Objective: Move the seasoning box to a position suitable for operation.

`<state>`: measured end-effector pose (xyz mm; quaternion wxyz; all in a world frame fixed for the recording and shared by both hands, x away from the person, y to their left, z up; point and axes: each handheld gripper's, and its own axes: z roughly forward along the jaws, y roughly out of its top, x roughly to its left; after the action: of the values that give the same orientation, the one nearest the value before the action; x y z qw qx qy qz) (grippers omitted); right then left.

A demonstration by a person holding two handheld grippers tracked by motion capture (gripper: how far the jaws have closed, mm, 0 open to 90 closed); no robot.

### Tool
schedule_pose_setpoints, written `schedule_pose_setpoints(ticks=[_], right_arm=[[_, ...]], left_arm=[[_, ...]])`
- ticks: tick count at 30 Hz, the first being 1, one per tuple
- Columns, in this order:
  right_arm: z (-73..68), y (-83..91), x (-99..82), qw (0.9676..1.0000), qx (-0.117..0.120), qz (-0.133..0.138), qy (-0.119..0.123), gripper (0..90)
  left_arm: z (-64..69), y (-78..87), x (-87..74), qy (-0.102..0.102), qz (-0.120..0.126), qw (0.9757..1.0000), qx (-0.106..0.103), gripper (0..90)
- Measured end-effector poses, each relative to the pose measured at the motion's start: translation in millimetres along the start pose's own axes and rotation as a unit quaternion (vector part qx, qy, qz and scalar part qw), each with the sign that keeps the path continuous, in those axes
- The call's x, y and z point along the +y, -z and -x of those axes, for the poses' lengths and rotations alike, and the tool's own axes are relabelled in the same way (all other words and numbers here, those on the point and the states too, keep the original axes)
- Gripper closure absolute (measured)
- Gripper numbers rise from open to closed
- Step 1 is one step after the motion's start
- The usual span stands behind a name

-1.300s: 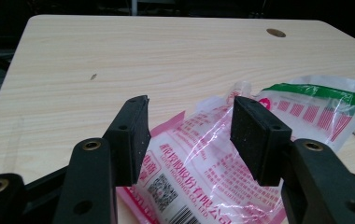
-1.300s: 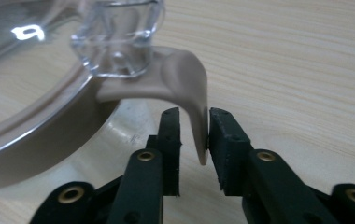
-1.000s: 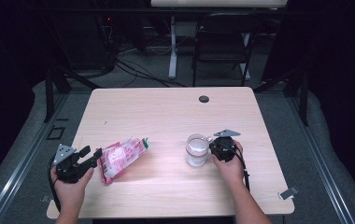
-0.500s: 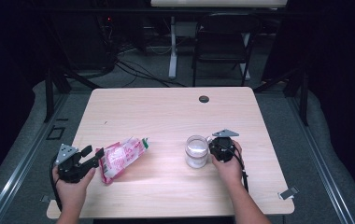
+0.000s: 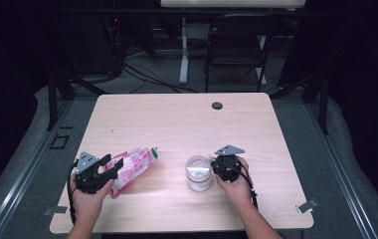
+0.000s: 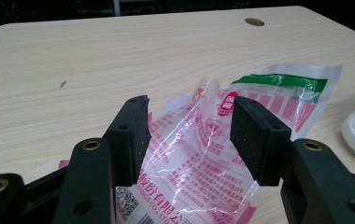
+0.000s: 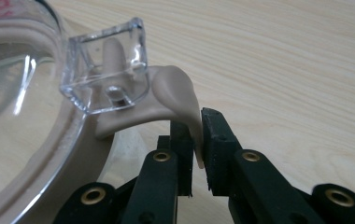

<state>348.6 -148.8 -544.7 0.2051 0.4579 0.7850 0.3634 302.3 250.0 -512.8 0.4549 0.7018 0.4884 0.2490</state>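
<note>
Open left fingers (image 6: 133, 135) straddle a pink printed bag (image 6: 203, 163) lying flat on the counter (image 5: 177, 119), its length running ahead of them; right fingers (image 7: 213, 140) pinch the beige latch tab (image 7: 180, 93) of a clear jar (image 5: 198, 173).

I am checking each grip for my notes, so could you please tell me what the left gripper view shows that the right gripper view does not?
The left gripper view has the left gripper with its jaws apart around a crinkled clear snack bag printed in pink with a green strip, not yet pinched, plus a dark round hole at the table's far edge. The right gripper view has the right gripper with its jaws closed on the beige latch tab of a clear container lid, beside its clear plastic clasp. Both show the light wooden table.
</note>
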Motion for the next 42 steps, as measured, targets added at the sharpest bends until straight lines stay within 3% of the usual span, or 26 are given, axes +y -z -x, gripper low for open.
schedule_pose_setpoints(ticks=[7,15,31,35,42], right_arm=[[-15.3,0.3,-0.2,0.9997,0.023,0.0,0.011,83.4],[-24.6,0.1,-1.8,0.9993,0.032,-0.004,0.019,82.9],[-16.3,1.8,-11.6,0.999,0.04,-0.015,-0.011,82.2],[-12.7,4.6,-14.2,0.9983,0.049,-0.012,-0.031,81.7],[-10.4,13.0,-18.1,0.9982,0.058,-0.007,-0.016,78.6]], left_arm=[[4.0,-2.1,0.4,-0.008,-0.003,0.9999,-0.004,47.2],[5.4,-3.9,0.7,-0.007,-0.002,0.9999,-0.007,47.1],[10.7,-12.5,4.8,-0.013,-0.004,0.9997,-0.021,47.2],[13.6,-15.8,6.6,-0.017,-0.003,0.9995,-0.026,47.2],[20.1,-24.7,10.8,-0.024,0.0,0.999,-0.038,47.2]])
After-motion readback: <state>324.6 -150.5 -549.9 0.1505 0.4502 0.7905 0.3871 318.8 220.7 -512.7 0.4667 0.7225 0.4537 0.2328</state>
